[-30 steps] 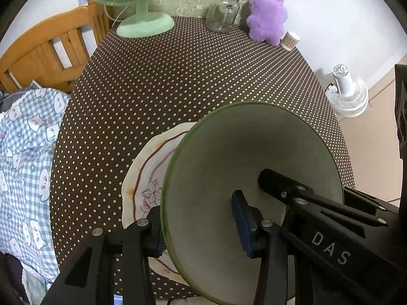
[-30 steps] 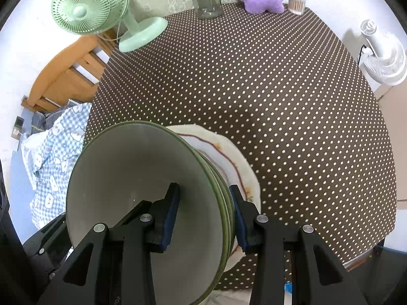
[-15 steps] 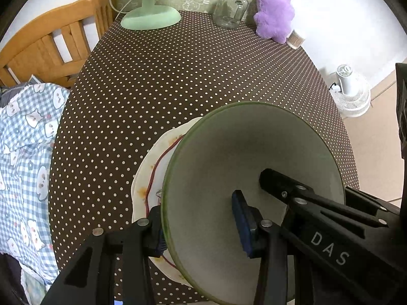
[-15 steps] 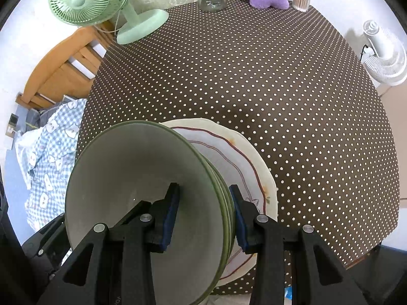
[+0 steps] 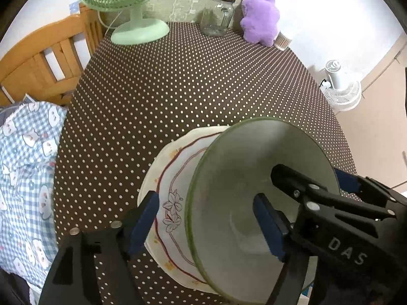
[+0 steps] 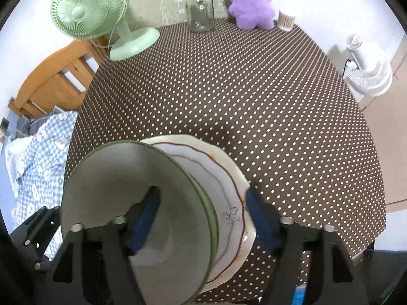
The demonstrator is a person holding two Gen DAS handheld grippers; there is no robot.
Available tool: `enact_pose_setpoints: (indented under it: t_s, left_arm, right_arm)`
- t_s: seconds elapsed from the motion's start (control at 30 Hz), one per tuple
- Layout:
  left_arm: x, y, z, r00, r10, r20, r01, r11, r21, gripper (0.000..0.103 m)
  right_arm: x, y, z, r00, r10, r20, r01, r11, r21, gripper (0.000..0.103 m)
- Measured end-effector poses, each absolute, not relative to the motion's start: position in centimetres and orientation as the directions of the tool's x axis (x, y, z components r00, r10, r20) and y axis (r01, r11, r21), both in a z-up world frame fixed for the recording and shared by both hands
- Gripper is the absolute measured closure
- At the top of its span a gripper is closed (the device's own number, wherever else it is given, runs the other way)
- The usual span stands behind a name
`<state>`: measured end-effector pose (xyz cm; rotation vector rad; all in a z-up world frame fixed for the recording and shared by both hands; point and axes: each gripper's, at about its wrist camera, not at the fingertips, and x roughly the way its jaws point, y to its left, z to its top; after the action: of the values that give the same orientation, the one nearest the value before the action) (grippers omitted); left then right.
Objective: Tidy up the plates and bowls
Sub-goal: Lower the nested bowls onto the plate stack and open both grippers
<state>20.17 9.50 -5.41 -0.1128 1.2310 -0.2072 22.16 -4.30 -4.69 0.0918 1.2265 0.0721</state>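
Bowl [image 5: 241,178], pale with a green rim, sits on a white plate [image 5: 173,178] with a red wavy line and a flower drawing. The plate lies at the near edge of a table [image 5: 178,89] covered in brown cloth with white dots. In the right wrist view a second green rim shows just under the first, so there may be two bowls nested.

From the left: a blue checked cloth [image 5: 25,165] lies beside the table, with a wooden chair [image 5: 38,61] behind it. At the far edge stand a green fan [image 5: 132,5], a glass jar [image 5: 218,15] and a purple plush toy [image 5: 259,17]. A white fan [image 5: 340,86] stands on the floor to the right.

The left gripper [image 5: 206,200] has its jaws spread wide, released. One pad is clear of the plate's outer edge and the other is inside the bowl. The right gripper [image 6: 202,193] is spread the same way on the opposite side, one pad inside the bowl and one beyond the plate's edge, gripping nothing.
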Motion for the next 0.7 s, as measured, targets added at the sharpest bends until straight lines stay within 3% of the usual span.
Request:
enact_pose_setpoints:
  t_s: [0.27, 0.53, 0.63, 0.7]
  left_arm:
    - [18.0, 8.6, -3.1, 0.398, -0.164, -0.903, 0.096, 0.986, -0.137, 0.015]
    - [14.7, 6.8, 0.3, 0.543, -0.061, -0.837, 0.003, 0.997, -0.071, 0.015]
    - [12.4, 5.6, 2.0, 0.611, -0.024, -0.792, -0.034, 0.998, -0.056, 0.013]
    - [11.2, 4.9, 2.7, 0.639, 0.002, -0.769, -0.058, 0.997, -0.046, 0.006]
  right_arm:
    - [20.2, -4.4, -2.5, 0.397, 0.125, -0.909, -0.051, 0.992, 0.114, 0.023]
    - [17.5, -6.8, 1.0, 0.511, 0.167, -0.843, -0.11, 0.986, 0.129, 0.023]
    - [16.0, -8.4, 2.4, 0.553, 0.175, -0.815, -0.125, 0.984, 0.127, 0.018]
    - [14.5, -9.6, 3.5, 0.597, 0.174, -0.783, -0.134, 0.984, 0.117, 0.015]
